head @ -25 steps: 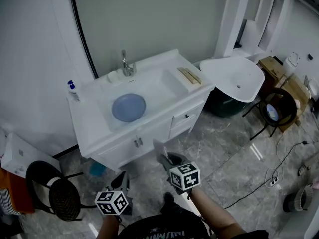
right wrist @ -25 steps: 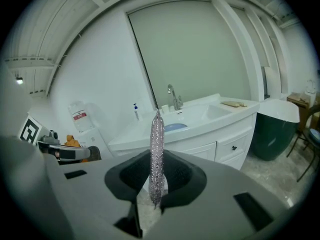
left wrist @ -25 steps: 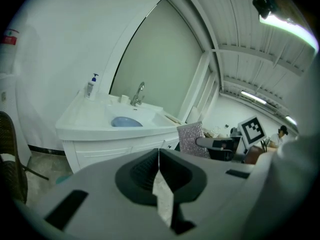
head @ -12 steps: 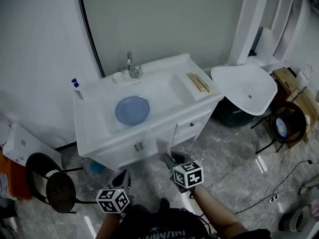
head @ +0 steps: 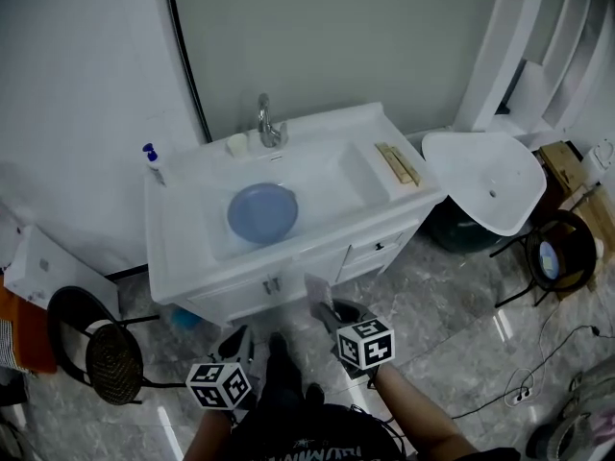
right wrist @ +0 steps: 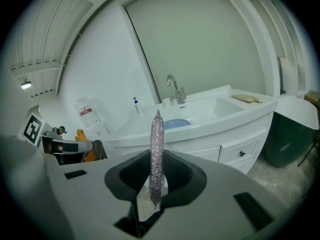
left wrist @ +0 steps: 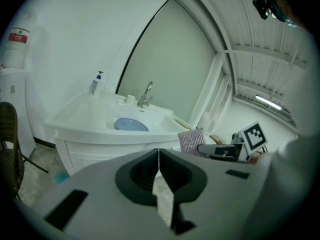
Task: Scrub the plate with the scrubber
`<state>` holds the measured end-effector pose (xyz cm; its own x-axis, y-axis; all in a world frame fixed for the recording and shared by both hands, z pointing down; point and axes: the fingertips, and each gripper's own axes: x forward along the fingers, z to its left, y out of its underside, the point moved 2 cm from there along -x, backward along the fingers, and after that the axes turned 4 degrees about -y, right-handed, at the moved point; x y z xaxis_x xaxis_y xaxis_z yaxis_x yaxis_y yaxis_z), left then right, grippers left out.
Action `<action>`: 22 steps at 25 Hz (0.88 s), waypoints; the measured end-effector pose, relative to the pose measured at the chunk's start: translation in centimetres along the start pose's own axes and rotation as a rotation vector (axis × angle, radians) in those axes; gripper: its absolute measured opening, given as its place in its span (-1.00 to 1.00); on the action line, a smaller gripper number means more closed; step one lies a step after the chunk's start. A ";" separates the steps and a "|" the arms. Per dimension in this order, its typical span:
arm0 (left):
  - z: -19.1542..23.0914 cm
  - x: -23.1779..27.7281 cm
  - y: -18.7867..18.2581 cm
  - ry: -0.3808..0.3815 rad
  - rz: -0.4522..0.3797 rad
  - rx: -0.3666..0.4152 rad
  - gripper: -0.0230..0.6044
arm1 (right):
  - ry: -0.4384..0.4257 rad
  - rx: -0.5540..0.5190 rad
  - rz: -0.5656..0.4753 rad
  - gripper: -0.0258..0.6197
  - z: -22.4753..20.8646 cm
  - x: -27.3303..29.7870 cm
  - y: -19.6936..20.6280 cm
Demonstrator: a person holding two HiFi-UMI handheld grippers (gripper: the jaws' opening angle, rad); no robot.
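Observation:
A blue plate (head: 262, 211) lies flat in the basin of a white vanity sink (head: 183, 257); it also shows in the left gripper view (left wrist: 131, 125) and the right gripper view (right wrist: 176, 123). My right gripper (head: 330, 312) (right wrist: 156, 156) is shut on a silver glittery scrubber (head: 317, 289) (right wrist: 157, 129), which stands on edge above the jaws. My left gripper (head: 236, 342) (left wrist: 159, 153) is shut with nothing in it. Both grippers hang over the floor in front of the cabinet, short of the sink, with the right one slightly further forward.
A faucet (head: 269, 123) stands behind the basin, a blue-capped soap bottle (head: 152, 161) at the left rear corner, wooden strips (head: 397, 164) on the right ledge. A black stool (head: 96, 349) stands at the left, a loose white basin (head: 485, 185) at the right.
Both grippers have drifted a little toward the vanity, which now sits more centred in the head view. The jaws are unchanged, the scrubber still held.

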<state>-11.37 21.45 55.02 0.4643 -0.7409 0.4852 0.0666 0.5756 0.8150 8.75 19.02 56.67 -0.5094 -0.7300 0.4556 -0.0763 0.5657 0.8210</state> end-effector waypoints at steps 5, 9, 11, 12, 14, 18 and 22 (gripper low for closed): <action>0.9 3.1 -2.7 0.038 -0.036 -0.012 -0.87 | 0.042 0.012 -0.025 -0.68 -2.3 1.5 -2.5; 1.8 5.4 -6.2 0.081 -0.094 -0.043 -0.87 | 0.068 0.002 -0.030 -0.68 -4.1 3.5 -4.8; 2.7 7.0 -7.8 0.075 -0.091 -0.024 -0.87 | 0.086 0.010 -0.048 -0.68 -5.2 4.8 -6.6; 3.2 7.9 -8.6 0.071 -0.086 -0.015 -0.87 | 0.093 0.012 -0.056 -0.68 -5.7 5.4 -7.6; 4.3 9.6 -10.2 0.067 -0.079 -0.016 -0.87 | 0.103 0.009 -0.068 -0.68 -6.6 6.8 -9.7; 6.1 12.5 -13.0 0.076 -0.076 -0.044 -0.87 | 0.120 0.019 -0.089 -0.68 -8.1 9.6 -13.1; 7.5 14.9 -14.3 0.096 -0.044 -0.052 -0.87 | 0.129 0.028 -0.081 -0.68 -8.6 12.1 -14.8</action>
<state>-12.04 -0.48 52.99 0.5425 -0.7304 0.4150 0.1328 0.5623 0.8162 11.12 -1.51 52.97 -0.3867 -0.8160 0.4297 -0.1374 0.5117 0.8481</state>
